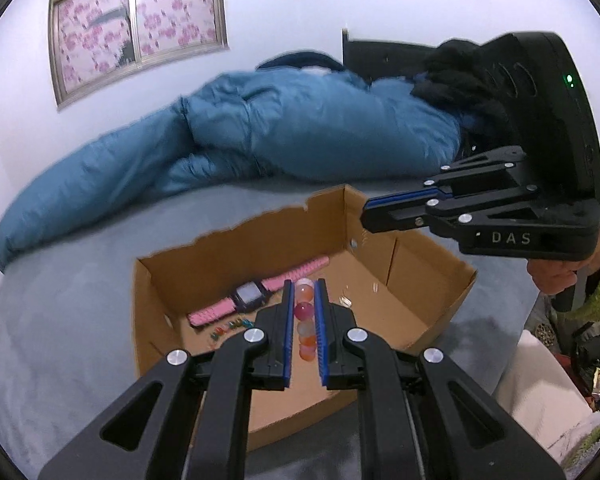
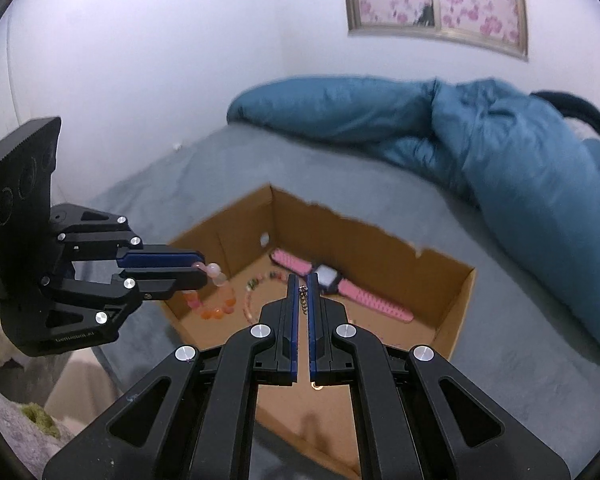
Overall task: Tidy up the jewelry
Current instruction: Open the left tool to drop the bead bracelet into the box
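Observation:
An open cardboard box lies on the bed. Inside it are a pink-strapped watch and a thin string of small coloured beads. My left gripper is shut on a bracelet of large pink and orange beads, which dangles over the box's near left corner. My right gripper is shut on a fine metal chain, held above the box's middle.
The box rests on a grey bed sheet. A rumpled blue duvet lies behind it, against a white wall. A dark headboard stands at the far right. A person's hand grips the right gripper's handle.

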A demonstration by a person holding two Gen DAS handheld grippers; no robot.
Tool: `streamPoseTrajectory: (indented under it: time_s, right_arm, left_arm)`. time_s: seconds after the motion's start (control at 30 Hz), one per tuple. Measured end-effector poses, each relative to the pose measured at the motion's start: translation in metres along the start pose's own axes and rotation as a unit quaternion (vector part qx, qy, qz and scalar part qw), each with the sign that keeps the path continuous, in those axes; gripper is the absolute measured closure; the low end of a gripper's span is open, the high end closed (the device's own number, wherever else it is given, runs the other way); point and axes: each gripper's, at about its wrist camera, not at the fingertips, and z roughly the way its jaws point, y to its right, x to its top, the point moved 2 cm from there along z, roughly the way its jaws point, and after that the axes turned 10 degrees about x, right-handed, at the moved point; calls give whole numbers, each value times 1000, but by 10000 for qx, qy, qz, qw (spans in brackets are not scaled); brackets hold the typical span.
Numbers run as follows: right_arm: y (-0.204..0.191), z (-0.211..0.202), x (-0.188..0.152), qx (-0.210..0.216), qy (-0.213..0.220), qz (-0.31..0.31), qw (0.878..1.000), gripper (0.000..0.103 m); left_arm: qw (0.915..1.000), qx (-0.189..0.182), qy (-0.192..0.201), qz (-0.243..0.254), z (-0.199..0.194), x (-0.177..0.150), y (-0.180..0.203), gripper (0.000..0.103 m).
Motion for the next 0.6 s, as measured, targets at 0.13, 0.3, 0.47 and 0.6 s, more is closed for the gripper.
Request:
streamPoseTrajectory:
  time_s: [0.13,0.3,0.47,0.6]
  right_arm:
    - [7,21,-12,22,-345,73,9994,101]
    - [15,38,-20,128,-575,276,9979,99]
    - [22,41,-23,69,-532,427,9976,94]
    - [25,36,-22,0,-419,518,9978,92]
  left_arm:
    - [9996,-134,-262,-48,28,-8,1,94]
    - [9979,-252,-581,-135,52,-17,0,93]
    - [9974,-294,-622,-233,58,-21,-4,85]
    - [9979,-268,-526,-284,50,-22,-7,81]
